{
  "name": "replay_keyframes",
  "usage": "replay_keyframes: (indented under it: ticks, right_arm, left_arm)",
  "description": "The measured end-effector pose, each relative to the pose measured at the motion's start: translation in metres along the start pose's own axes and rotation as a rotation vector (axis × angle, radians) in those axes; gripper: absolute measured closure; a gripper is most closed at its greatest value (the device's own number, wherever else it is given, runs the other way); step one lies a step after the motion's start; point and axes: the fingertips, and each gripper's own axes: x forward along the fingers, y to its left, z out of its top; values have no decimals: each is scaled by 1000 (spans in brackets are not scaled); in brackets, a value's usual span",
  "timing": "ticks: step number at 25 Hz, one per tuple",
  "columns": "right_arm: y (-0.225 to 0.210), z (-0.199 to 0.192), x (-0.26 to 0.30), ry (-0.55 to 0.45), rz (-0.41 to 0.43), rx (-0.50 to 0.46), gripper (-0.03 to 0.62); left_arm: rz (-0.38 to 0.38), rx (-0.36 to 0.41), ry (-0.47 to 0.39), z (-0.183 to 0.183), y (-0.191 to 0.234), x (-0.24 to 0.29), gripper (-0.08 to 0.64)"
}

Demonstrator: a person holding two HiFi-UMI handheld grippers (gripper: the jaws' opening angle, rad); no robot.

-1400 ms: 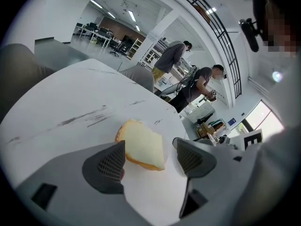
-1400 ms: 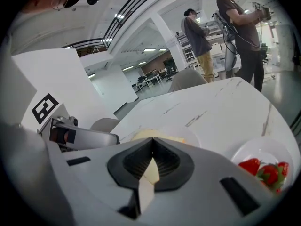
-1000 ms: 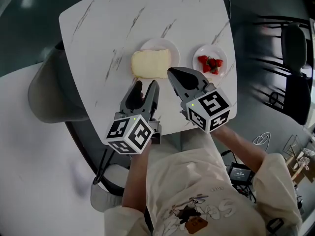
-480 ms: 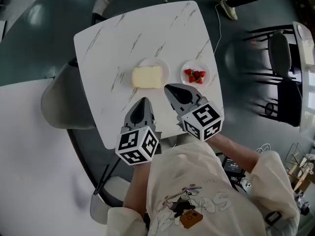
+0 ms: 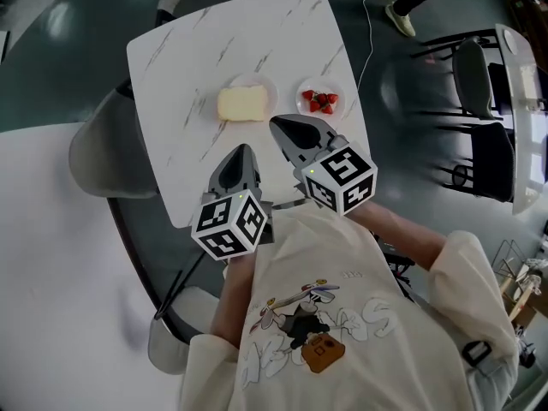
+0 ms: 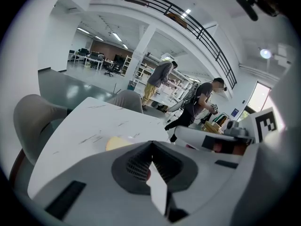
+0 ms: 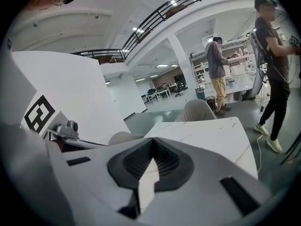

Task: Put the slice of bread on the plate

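A pale yellow slice of bread (image 5: 241, 104) lies on a small white plate (image 5: 268, 86) near the middle of the white marble table (image 5: 171, 67). Both grippers are held up above the table's near edge, well short of the plate. My left gripper (image 5: 241, 151) is shut with nothing in it. My right gripper (image 5: 278, 125) is also shut and empty, its tips pointing toward the plate. In the left gripper view the bread (image 6: 117, 143) peeks over the closed jaws.
A second white plate (image 5: 301, 101) with strawberries (image 5: 320, 102) sits right of the bread. Grey chairs (image 5: 98, 157) stand at the table's left and far side. A dark chair (image 5: 475, 67) is at the right. People stand beyond the table.
The left gripper's jaws have closed. Both grippers have risen and drawn back from the plate, and the table now looks smaller and farther away.
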Motion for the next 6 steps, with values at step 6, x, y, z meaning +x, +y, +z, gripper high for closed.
replay_keyframes:
  ticks: [6]
  right_arm:
    - [8, -15, -24, 15, 12, 4, 588]
  left_arm:
    - [5, -1, -4, -15, -16, -13, 552]
